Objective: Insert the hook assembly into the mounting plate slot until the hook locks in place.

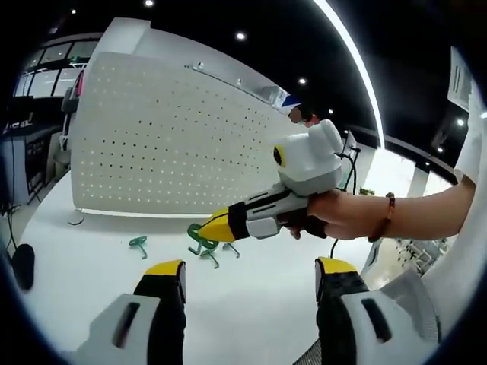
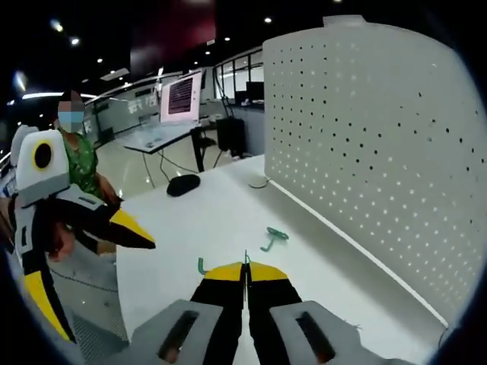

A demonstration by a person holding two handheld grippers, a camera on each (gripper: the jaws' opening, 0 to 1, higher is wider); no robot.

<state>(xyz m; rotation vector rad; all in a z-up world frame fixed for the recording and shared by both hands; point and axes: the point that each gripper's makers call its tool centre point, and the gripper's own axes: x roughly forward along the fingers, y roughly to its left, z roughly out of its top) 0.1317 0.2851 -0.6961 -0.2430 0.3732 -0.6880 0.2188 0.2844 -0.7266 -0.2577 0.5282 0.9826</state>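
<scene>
Several green hooks lie on the white table before the white pegboard [image 1: 175,144]: one hook [image 1: 138,244] to the left, another [image 1: 230,249] beside the middle one. A hand brings my right gripper [image 1: 207,230] in from the right, its yellow tips closed at the middle green hook [image 1: 198,237]. In the right gripper view my right gripper [image 2: 245,268] is shut with a thin green sliver between its tips, a green curve [image 2: 202,266] showing beside its left jaw, and a loose hook [image 2: 272,236] ahead. My left gripper [image 1: 249,270] hovers open above the table, nothing between its jaws.
The pegboard [image 2: 365,144] stands upright along the table's far side. A black mouse [image 2: 183,184] lies on the table, also seen as a dark shape [image 1: 23,266]. A person in a green top [image 2: 80,160] stands behind my left gripper [image 2: 110,291]. A monitor [image 2: 181,95] is further back.
</scene>
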